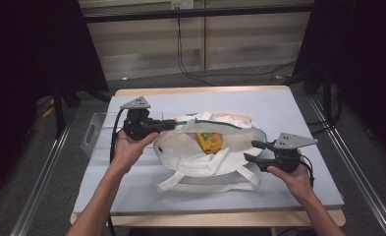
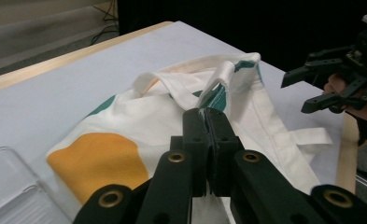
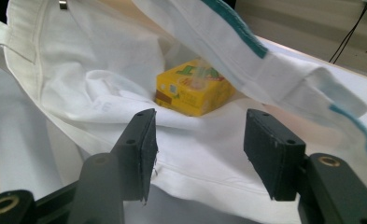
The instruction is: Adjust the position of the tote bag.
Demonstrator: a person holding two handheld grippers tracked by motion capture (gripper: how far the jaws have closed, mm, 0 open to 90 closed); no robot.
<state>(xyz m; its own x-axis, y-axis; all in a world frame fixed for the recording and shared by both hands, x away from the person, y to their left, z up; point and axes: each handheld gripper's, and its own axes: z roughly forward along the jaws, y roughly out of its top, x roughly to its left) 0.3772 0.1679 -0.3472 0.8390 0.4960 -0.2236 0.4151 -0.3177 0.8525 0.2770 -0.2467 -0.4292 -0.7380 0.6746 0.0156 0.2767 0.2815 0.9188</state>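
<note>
A white cloth tote bag (image 1: 190,150) with green trim and an orange patch lies open on the blue-grey table (image 1: 289,110). A yellow box (image 1: 209,141) sits inside it, seen up close in the right gripper view as the yellow box (image 3: 193,93). My left gripper (image 1: 173,124) is shut on the bag's upper rim (image 2: 218,88) and holds it lifted; its jaws (image 2: 204,114) pinch the fabric. At the bag's right side my right gripper (image 1: 249,150) stands open. Its jaws (image 3: 201,135) straddle the lower rim without pressing on it. It also appears far off as the right gripper (image 2: 294,93).
A clear plastic container (image 1: 95,135) stands at the table's left edge, behind my left hand. The bag's white handles (image 1: 205,182) trail toward the front edge. Black stands and cables lie on the floor beyond the table.
</note>
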